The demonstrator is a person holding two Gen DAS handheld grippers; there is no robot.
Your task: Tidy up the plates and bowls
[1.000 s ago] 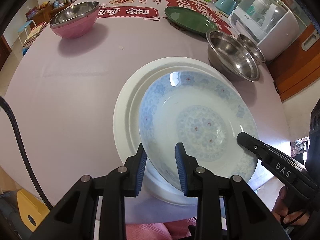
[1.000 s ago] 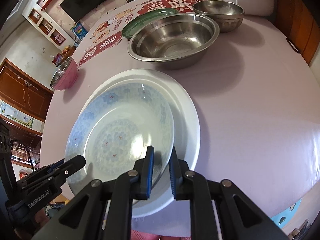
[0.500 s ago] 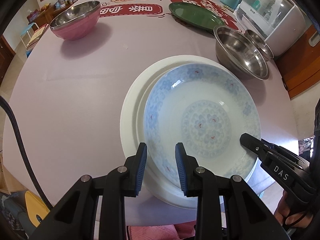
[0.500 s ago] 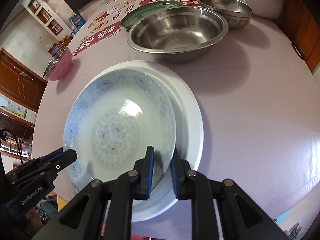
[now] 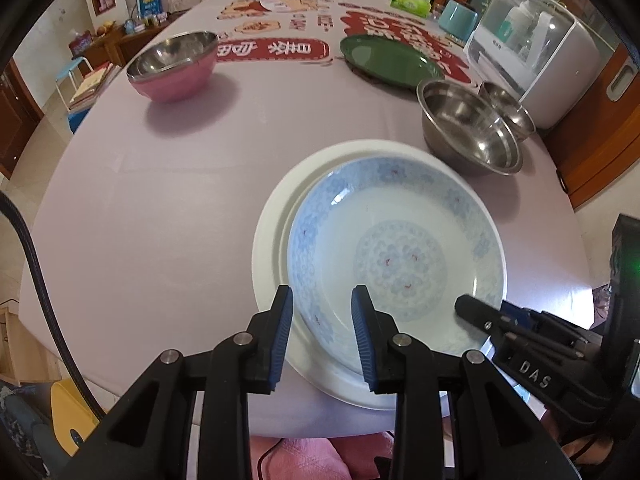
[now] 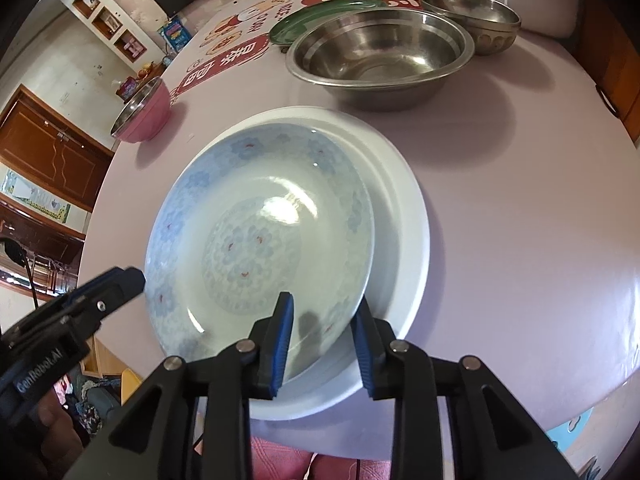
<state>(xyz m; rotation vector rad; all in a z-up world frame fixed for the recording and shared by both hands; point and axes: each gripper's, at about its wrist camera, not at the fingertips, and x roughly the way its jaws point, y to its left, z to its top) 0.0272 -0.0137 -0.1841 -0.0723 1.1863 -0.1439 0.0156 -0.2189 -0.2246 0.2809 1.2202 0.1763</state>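
With the blue-patterned plate (image 5: 394,256) nested off-centre on the white plate (image 5: 276,216), your right tongs (image 6: 322,332) opening and left tongs (image 5: 322,332) apart astride its rim, the steel bowls (image 5: 468,132) beyond remain unstacked.

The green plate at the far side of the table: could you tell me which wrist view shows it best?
The left wrist view: the green plate lies fully exposed there, its whole oval visible. In the right wrist view, the large steel bowl hides most of it, leaving only a rim sliver.
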